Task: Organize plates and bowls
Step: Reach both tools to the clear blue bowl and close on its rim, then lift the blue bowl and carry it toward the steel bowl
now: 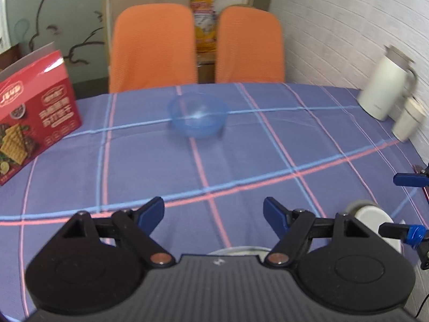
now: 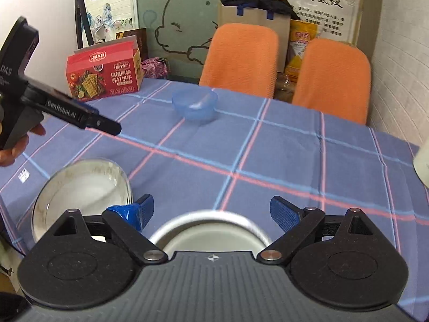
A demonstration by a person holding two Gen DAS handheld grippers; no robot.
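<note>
A translucent blue bowl [image 1: 197,114] [image 2: 194,104] stands at the far middle of the checked tablecloth. My left gripper [image 1: 213,213] is open and holds nothing; a metal rim [image 1: 236,251] peeks out under its body. In the right wrist view this is a shallow metal dish [image 2: 80,187] at the near left, with the left gripper [image 2: 107,124] hovering above it, held by a hand [image 2: 13,150]. My right gripper [image 2: 213,210] is open, its fingers spread on either side of a small metal bowl [image 2: 211,228] [image 1: 372,214] close below. I cannot tell whether they touch it.
A red cracker box [image 1: 34,112] [image 2: 104,72] stands at the table's far left. A white kettle [image 1: 383,86] and a cup [image 1: 407,120] sit by the right wall. Two orange chairs [image 1: 152,45] [image 2: 241,53] line the far edge.
</note>
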